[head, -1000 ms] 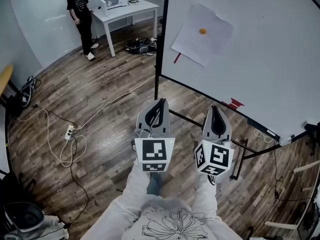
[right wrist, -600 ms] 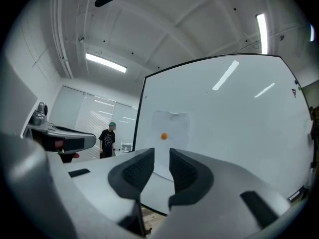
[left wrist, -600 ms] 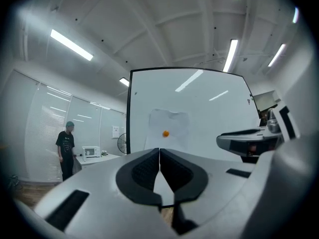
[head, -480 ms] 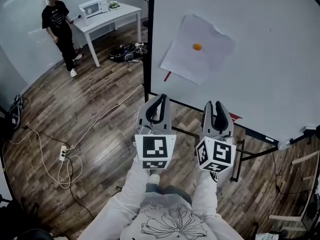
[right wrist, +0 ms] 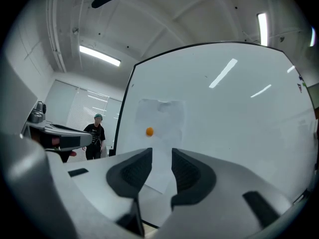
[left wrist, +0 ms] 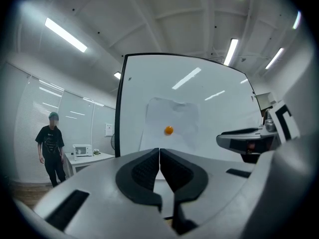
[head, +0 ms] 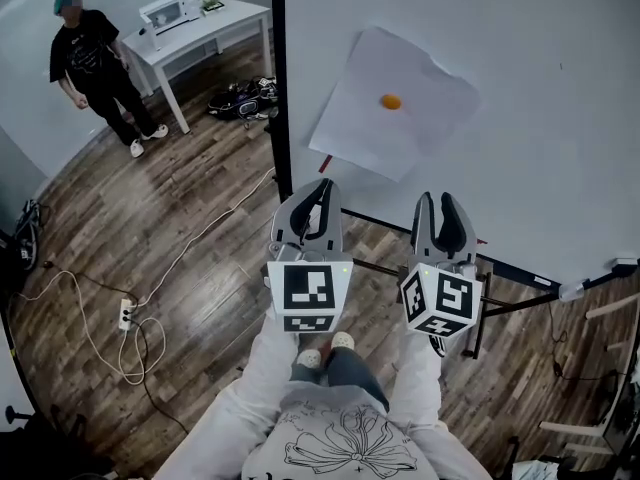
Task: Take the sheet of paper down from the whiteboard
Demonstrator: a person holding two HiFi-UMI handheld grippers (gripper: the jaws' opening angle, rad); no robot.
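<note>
Nearer the board (head: pixel 540 118) have been brought the shut left gripper (head: pixel 318 190) and just-opened, empty right gripper (head: pixel 445 200); paper (head: pixel 400 143) could be torn if tugged under the magnet (head: pixel 390 101).

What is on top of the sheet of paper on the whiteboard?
A small orange disc, probably a magnet, sits on the sheet of paper; the whiteboard behind is hidden.

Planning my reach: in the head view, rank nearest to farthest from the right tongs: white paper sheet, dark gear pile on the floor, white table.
1. White paper sheet, on the whiteboard just ahead of the right tongs.
2. Dark gear pile, on the floor left of the board.
3. White table, far left, beyond the pile.
</note>
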